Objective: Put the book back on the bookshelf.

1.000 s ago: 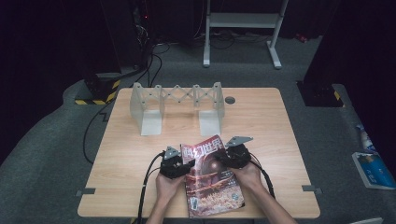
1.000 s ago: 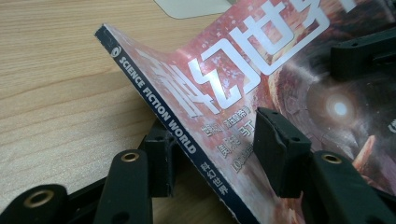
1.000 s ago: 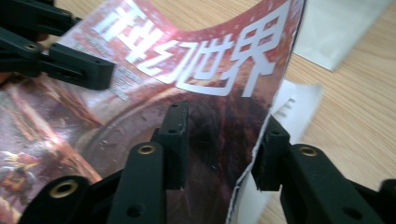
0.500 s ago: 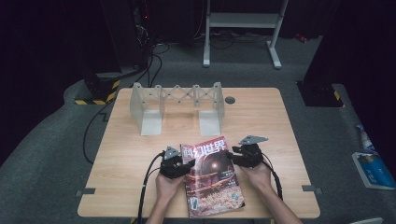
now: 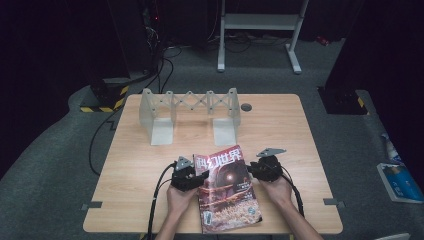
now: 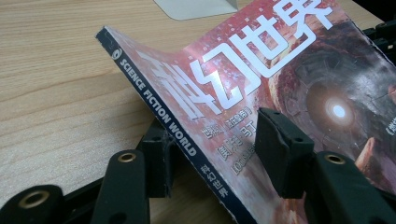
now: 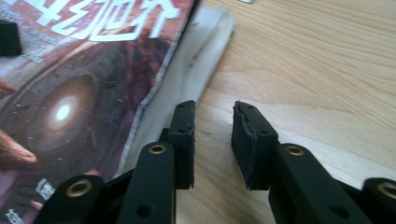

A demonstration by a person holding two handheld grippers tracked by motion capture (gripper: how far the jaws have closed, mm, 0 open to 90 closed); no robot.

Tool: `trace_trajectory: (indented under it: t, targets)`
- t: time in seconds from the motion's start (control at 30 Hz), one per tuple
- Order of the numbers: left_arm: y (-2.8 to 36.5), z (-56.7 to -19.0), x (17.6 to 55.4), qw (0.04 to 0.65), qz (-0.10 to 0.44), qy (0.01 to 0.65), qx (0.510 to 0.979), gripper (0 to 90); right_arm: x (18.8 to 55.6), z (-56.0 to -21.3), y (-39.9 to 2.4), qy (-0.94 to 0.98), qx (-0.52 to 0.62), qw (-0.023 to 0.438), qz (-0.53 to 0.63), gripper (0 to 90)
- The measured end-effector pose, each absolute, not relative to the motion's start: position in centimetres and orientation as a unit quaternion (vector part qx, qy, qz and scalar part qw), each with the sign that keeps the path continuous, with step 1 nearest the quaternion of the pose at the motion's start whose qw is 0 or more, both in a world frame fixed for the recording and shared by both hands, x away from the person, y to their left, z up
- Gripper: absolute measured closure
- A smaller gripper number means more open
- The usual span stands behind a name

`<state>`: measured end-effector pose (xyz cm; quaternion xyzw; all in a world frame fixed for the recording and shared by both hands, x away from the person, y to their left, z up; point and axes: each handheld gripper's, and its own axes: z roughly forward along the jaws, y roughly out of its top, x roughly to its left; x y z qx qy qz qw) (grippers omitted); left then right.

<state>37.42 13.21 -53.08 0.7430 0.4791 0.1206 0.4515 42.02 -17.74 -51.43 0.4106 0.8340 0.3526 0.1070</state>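
A magazine [image 5: 227, 187] with a red cover lies near the front of the wooden table [image 5: 150, 165]. My left gripper [image 5: 197, 177] is shut on its spine edge. In the left gripper view the magazine [image 6: 280, 60] runs between the jaws of the left gripper [image 6: 218, 135], one pad under the raised spine and the other on the cover. My right gripper [image 5: 252, 170] stands just off the magazine's right edge. In the right gripper view its jaws [image 7: 215, 112] have just been closing, with only bare wood between them and the magazine [image 7: 70, 93] lying to their left.
A pale folding rack [image 5: 190, 107] stands across the back of the table, with a small black disc [image 5: 246, 107] to its right. Cables trail from both grippers off the front edge. A blue item [image 5: 400, 180] lies on the floor at the right.
The right gripper has let go of the magazine's right edge and moved off to the right. The magazine has dropped from a raised tilt to lie flatter. The left gripper has stayed put.
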Motion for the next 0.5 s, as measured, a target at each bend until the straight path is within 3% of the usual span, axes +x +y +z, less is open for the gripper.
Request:
trace_trajectory:
  t: [0.13, 0.5]
  targets:
    - [13.14, -53.06, 37.57, 0.454, 0.109, 0.477, 0.744, 45.8, 42.11, -51.39, -17.11, 0.840, 0.401, 0.108, 0.349, 75.2]
    - [13.17, -52.97, 38.14, 0.460, 0.077, 0.468, 0.751, 40.7, 42.27, -51.52, -17.13, 0.844, 0.388, 0.109, 0.355, 77.1]
